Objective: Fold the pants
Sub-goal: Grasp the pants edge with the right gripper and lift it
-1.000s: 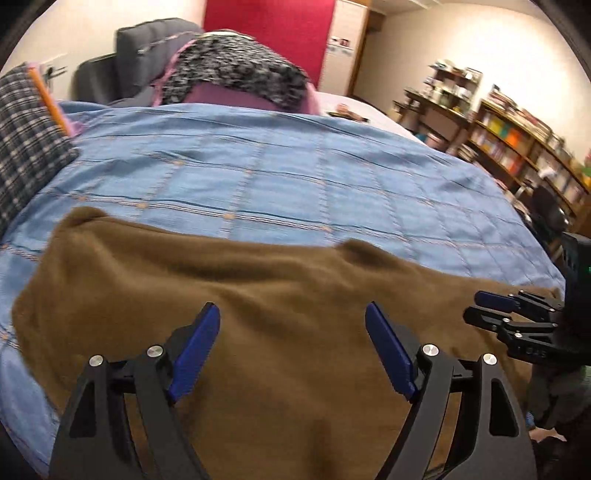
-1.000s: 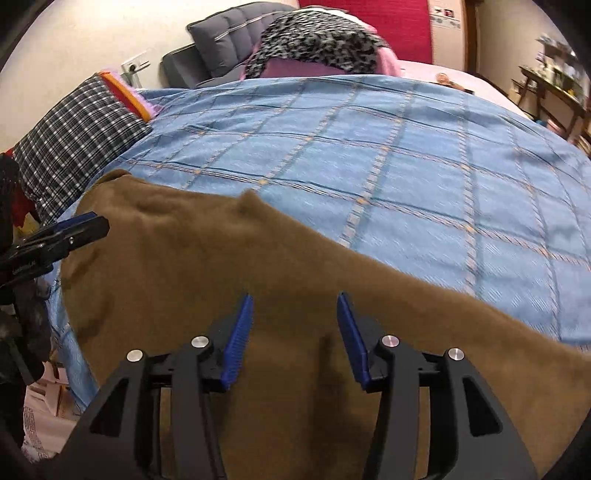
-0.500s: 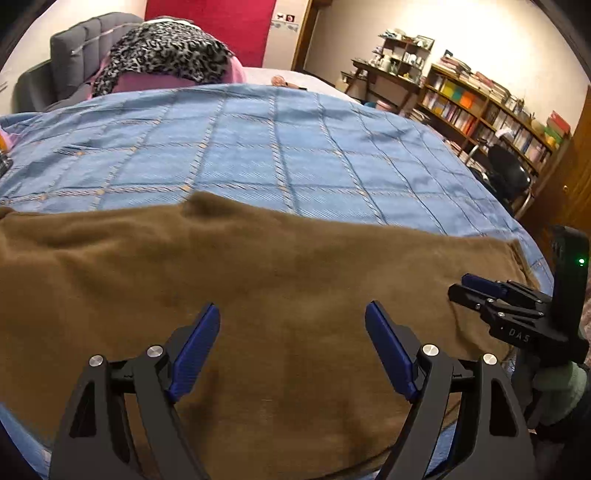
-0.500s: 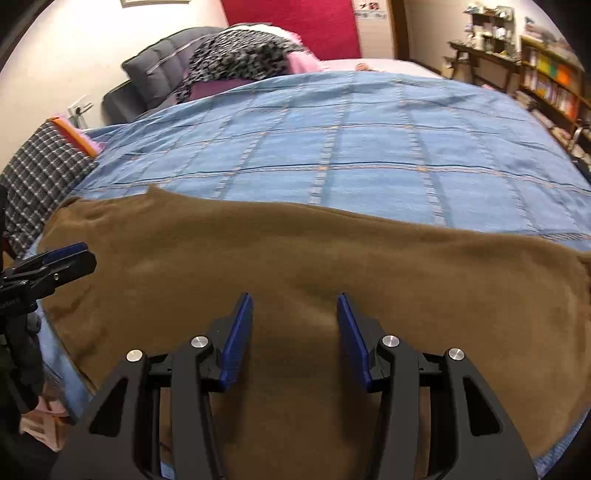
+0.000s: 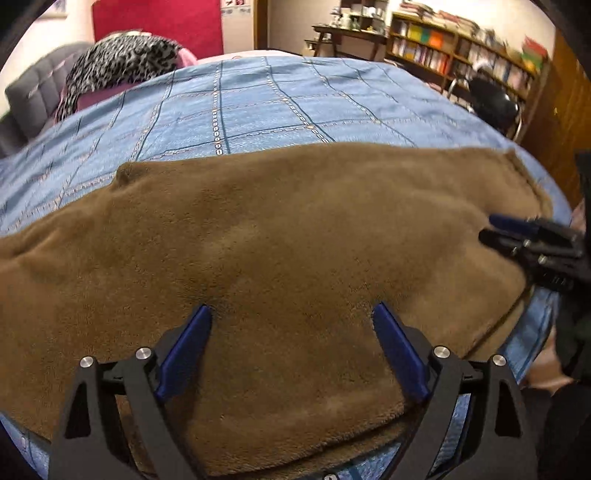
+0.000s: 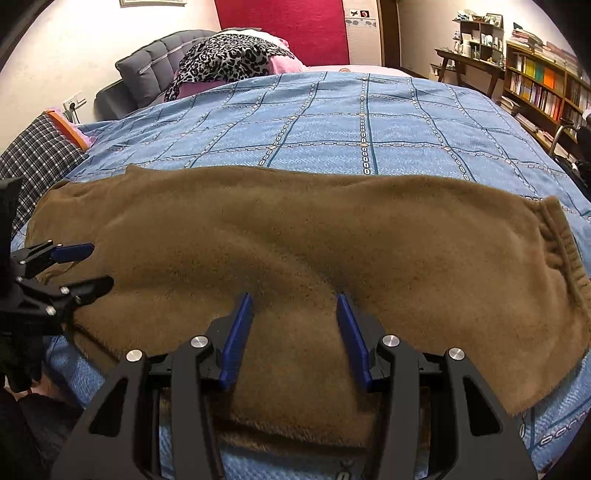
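Note:
Brown fleece pants (image 5: 295, 236) lie spread flat across the near part of the blue checked bedspread (image 5: 258, 107); they also fill the right wrist view (image 6: 295, 236), with the gathered waistband at the right (image 6: 561, 243). My left gripper (image 5: 291, 317) is open and empty, its tips just over the fabric near the front edge. My right gripper (image 6: 295, 306) is open and empty over the pants. Each gripper shows in the other's view: the right one (image 5: 517, 232) at the right, the left one (image 6: 85, 266) at the left, open.
A leopard-print blanket (image 6: 225, 55) and grey headboard (image 6: 147, 62) are at the far end. A plaid pillow (image 6: 33, 170) lies at the left. Bookshelves (image 6: 543, 81), a desk (image 5: 351, 33) and a chair (image 5: 495, 103) stand to the right of the bed.
Both wrist views have swung to the right across the pants. The grippers stay open, and the pants have not moved.

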`<move>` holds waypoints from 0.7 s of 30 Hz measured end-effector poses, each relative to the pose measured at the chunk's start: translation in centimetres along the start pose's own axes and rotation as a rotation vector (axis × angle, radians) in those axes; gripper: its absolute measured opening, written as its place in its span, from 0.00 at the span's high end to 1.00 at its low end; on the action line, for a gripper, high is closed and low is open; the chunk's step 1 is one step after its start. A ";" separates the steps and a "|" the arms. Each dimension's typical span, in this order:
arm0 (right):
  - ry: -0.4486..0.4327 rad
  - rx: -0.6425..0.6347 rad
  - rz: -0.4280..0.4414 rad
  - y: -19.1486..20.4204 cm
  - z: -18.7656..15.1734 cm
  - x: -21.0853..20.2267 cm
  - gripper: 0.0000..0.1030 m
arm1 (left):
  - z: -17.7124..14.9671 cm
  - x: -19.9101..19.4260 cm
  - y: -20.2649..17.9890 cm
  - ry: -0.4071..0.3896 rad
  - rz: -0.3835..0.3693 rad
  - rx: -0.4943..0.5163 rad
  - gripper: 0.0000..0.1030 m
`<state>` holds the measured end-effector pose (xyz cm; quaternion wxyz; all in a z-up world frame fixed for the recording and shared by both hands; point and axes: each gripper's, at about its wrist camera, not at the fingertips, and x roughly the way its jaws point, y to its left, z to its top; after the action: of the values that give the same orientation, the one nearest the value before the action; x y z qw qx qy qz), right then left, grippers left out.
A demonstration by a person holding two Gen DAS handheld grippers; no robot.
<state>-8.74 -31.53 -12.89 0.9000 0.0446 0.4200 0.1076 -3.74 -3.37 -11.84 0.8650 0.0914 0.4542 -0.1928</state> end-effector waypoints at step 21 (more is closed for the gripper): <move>-0.185 0.667 -0.221 -16.5 -6.0 -9.6 0.31 | 6.9 0.4 -7.2 -0.018 -0.215 0.082 0.13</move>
<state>-16.74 -49.86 -12.43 0.8763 0.2997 0.3510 -0.1379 -1.35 -12.31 -8.05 0.8388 0.0758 0.4453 -0.3039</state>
